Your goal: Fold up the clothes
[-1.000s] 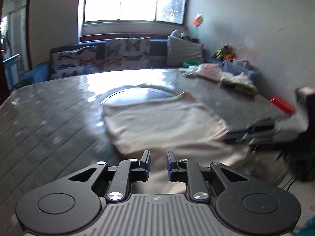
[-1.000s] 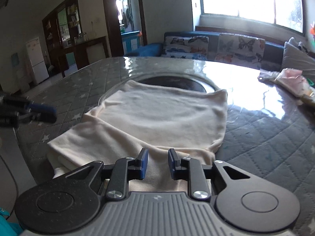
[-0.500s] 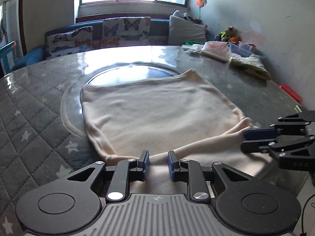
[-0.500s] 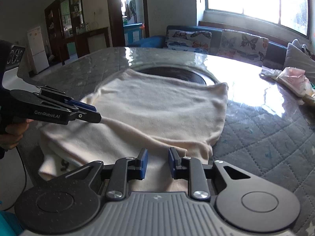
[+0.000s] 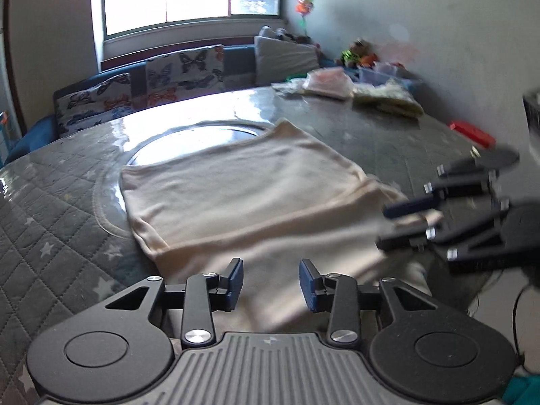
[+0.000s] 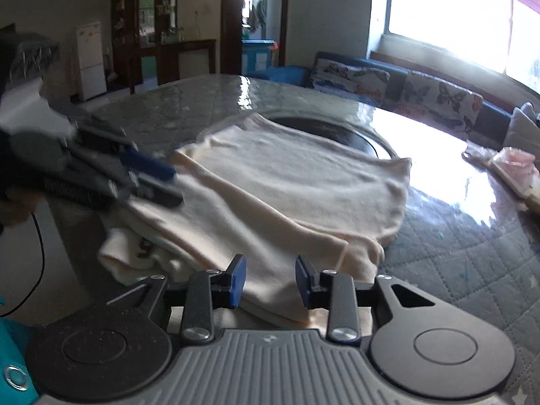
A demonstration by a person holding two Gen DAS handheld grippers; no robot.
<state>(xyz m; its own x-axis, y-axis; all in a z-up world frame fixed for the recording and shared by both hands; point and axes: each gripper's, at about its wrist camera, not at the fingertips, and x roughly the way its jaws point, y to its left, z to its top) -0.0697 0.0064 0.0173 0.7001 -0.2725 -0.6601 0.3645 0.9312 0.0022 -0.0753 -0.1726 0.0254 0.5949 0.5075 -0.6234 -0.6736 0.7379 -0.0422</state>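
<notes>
- We see a cream garment (image 5: 243,195) lying flat on the grey quilted tabletop (image 5: 50,222), folded so that one layer lies over another; its far edge reaches the round glass inset (image 5: 189,138) in the middle of the tabletop and partly covers it.
- The garment's near end hangs over the tabletop's edge, towards us, so its long axis runs from that near edge towards the glass inset; the folded upper layer is broad and roughly square.
- In the right wrist view a lower layer of the garment (image 6: 287,202) sticks out at the near left corner, with a dark printed mark on it that we cannot read.
- Our left hand-held gripper (image 5: 271,281) sits at the garment's near edge, on the left side of it. Its jaws are opening; cloth lies beneath and between the blue pads (image 5: 235,283), but they do not press on it.
- Our right hand-held gripper (image 6: 270,281) sits at the same near edge, on the garment's right side. Its jaws are opening too, with cloth between the pads (image 6: 238,281) and a clear gap on either side, so nothing is gripped.
- Each gripper shows blurred in the other's view, close beside the garment's near corners.
- Beyond the glass inset, at the far right of the tabletop, lie a few more cloth bundles (image 5: 357,87).
</notes>
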